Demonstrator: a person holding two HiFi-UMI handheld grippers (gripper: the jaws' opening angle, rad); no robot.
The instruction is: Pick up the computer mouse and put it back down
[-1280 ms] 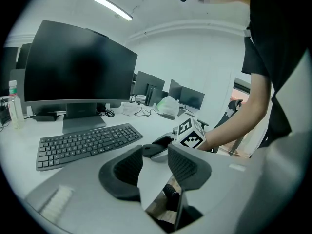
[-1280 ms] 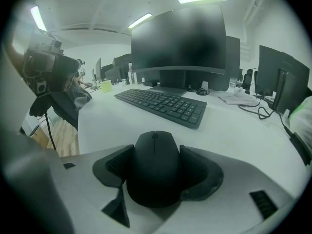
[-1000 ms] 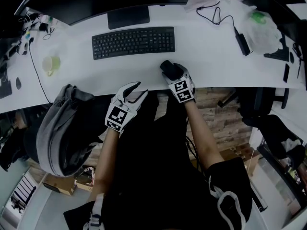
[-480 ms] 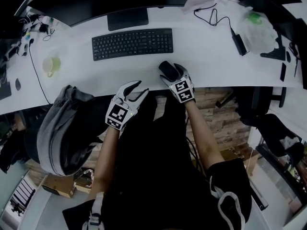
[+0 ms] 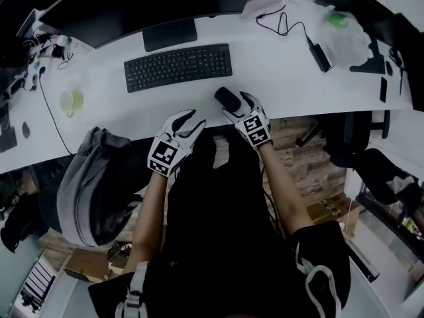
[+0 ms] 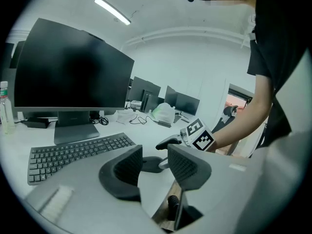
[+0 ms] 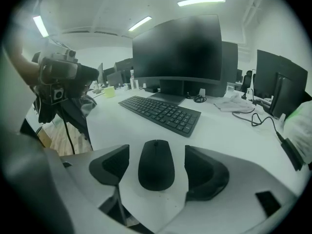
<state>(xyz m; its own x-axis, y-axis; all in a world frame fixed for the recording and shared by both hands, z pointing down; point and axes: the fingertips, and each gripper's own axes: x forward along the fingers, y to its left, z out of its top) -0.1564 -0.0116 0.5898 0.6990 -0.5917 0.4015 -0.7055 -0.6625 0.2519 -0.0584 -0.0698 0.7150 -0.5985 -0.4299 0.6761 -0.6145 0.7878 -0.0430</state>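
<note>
The black computer mouse [image 5: 227, 99] lies flat on the white desk [image 5: 278, 65], near its front edge and right of the keyboard. My right gripper [image 5: 238, 108] hovers just behind and above the mouse. In the right gripper view the mouse [image 7: 156, 165] sits between the two dark pads [image 7: 111, 165], with a gap on each side. Those jaws have just spread wide and then eased in slightly, touching nothing. My left gripper [image 5: 193, 120] hangs at the desk's front edge, left of the mouse, open and empty [image 6: 155, 168].
A black keyboard [image 5: 177, 67] and a monitor stand [image 5: 169, 34] lie beyond the mouse. A green mug [image 5: 71, 101] stands far left, and cables [image 5: 285, 22] and a power brick [image 5: 317, 53] lie at the right. A grey jacket [image 5: 86, 184] hangs over a chair at the lower left.
The right gripper's jaws have spread apart from the mouse and the gripper has lifted a little, so more of the mouse shows ahead of it. The left gripper has stayed put.
</note>
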